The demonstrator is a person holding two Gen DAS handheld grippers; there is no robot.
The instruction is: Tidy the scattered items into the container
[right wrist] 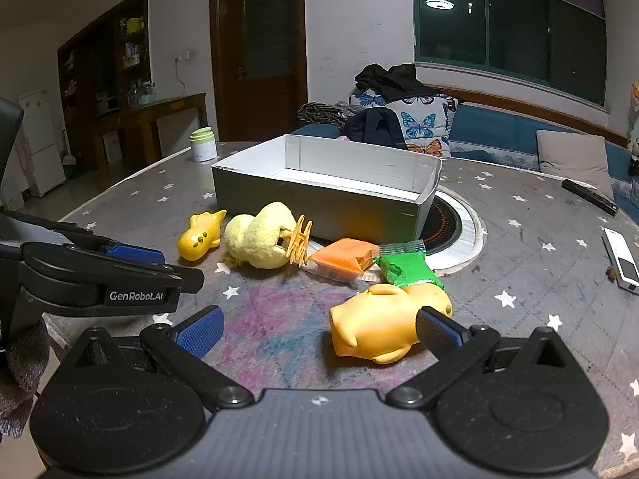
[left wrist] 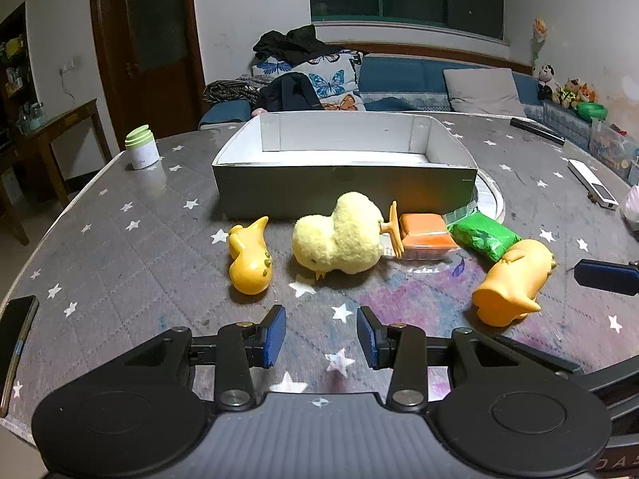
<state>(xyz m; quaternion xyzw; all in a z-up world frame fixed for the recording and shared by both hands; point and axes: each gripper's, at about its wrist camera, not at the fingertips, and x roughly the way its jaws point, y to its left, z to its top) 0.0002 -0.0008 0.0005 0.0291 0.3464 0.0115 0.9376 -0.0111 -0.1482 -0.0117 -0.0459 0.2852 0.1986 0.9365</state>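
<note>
Nearby, the wide-open, empty right gripper (right wrist: 319, 329) flanks a likely light, slippery rubber duck (right wrist: 383, 325), best gripped across its body; the left gripper (left wrist: 321, 337) gapes empty

- White walls (left wrist: 247, 20) are seen behind a dark wooden door (right wrist: 259, 48).
- A wide dark window (right wrist: 507, 28) is set above a blue sofa (left wrist: 403, 78).
- A ceiling lamp (right wrist: 439, 3) is reflected in the glass.
- Butterfly cushions (left wrist: 319, 76) are piled at the sofa's end.
</note>
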